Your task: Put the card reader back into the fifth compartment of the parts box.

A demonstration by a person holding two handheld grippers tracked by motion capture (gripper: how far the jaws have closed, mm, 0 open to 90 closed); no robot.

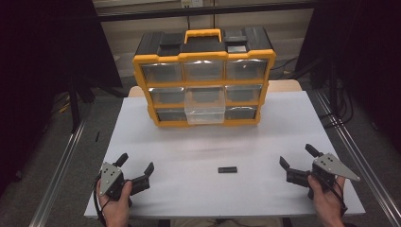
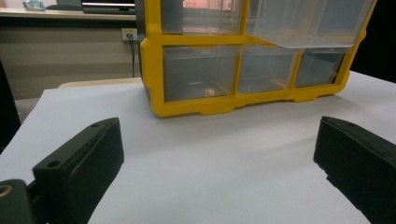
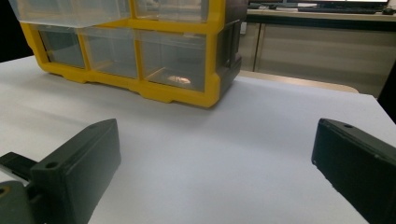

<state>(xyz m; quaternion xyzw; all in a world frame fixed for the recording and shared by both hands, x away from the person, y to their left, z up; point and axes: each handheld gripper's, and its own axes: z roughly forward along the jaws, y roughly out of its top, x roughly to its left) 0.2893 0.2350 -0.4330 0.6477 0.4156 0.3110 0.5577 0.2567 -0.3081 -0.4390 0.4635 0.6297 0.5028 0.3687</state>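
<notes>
Fingers (image 1: pixel 123 159) spread; one black block (image 1: pixel 227 170), nine drawers.

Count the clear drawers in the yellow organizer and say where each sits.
9 drawers in the organizer: three per row across top, middle and bottom. The middle-row centre drawer is pulled out, partly hiding the bottom centre one.

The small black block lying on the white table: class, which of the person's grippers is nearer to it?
Right. The small black block lies right of the table's middle; the right gripper sits open a shorter gap to its right, while the left gripper, also open, sits farther to its left.
</notes>
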